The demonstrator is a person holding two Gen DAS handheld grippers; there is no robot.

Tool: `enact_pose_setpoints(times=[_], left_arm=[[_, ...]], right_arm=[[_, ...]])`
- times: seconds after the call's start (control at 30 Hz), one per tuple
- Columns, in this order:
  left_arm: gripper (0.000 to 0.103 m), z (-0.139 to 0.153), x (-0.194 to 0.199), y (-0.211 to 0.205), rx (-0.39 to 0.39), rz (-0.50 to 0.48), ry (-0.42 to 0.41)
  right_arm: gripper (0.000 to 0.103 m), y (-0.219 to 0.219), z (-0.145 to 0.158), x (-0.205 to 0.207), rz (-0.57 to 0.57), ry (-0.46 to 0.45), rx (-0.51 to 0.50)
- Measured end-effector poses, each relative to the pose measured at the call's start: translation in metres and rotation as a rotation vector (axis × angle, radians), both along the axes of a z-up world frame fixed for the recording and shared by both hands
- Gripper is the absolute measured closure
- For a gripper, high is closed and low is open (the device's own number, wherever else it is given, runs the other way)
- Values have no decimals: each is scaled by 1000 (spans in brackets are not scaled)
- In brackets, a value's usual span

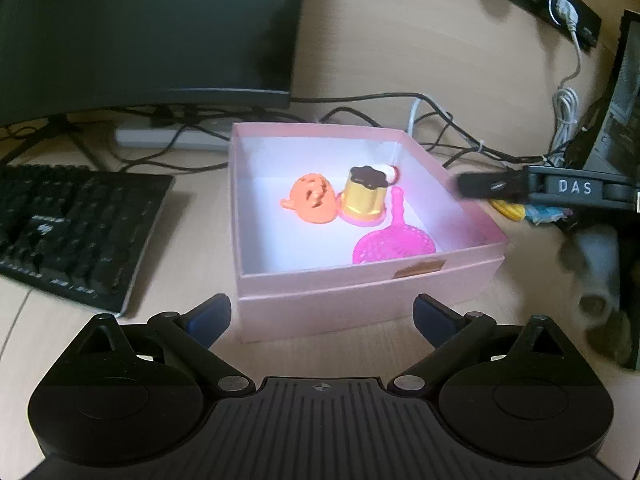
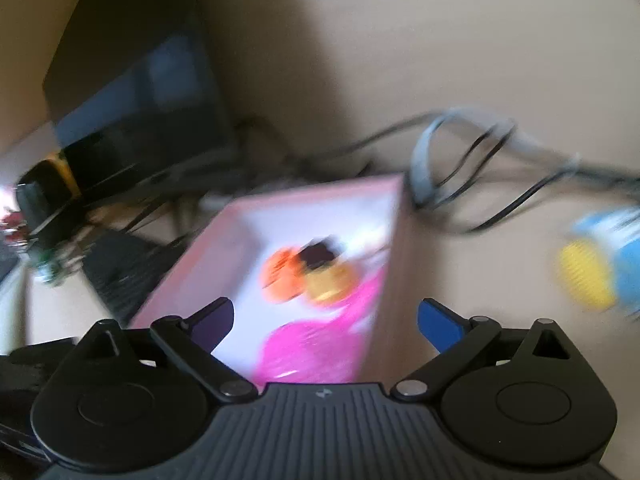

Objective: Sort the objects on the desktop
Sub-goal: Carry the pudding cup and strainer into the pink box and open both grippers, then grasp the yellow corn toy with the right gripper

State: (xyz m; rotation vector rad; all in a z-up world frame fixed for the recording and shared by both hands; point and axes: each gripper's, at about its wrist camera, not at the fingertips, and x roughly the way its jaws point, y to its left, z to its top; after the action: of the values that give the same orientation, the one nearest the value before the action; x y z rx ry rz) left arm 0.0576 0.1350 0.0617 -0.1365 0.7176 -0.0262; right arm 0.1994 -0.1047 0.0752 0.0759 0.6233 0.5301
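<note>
Done: orange toy, pudding toy, pink scoop were stowed in pink box | Left: yellow-blue item on counter, judged unsorted | left tongs, right tongs were spread, empty

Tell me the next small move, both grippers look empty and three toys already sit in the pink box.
Probably swing the right gripper right toward the yellow and blue things lying on the desk outside the pink box. Its jaws stand open and empty, and so do the left gripper's. The view is blurred, so steady it before closing.
</note>
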Motion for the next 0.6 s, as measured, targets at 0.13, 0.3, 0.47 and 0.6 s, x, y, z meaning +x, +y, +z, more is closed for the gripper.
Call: enact_pose_setpoints(times=[0.13, 0.3, 0.47, 0.6], left_arm=[[1, -3, -14, -5, -34, 28, 38], [1, -10, -22, -42, -5, -54, 62], [1, -12, -34, -81, 100, -171, 44], [1, -18, -46, -98, 146, -213, 48]], right_arm=[[25, -20, -17, 18, -216, -165, -369], [50, -29, -48, 50, -214, -131, -527], [74, -37, -41, 38, -175, -54, -430], [74, -46, -26, -16, -60, -26, -370]])
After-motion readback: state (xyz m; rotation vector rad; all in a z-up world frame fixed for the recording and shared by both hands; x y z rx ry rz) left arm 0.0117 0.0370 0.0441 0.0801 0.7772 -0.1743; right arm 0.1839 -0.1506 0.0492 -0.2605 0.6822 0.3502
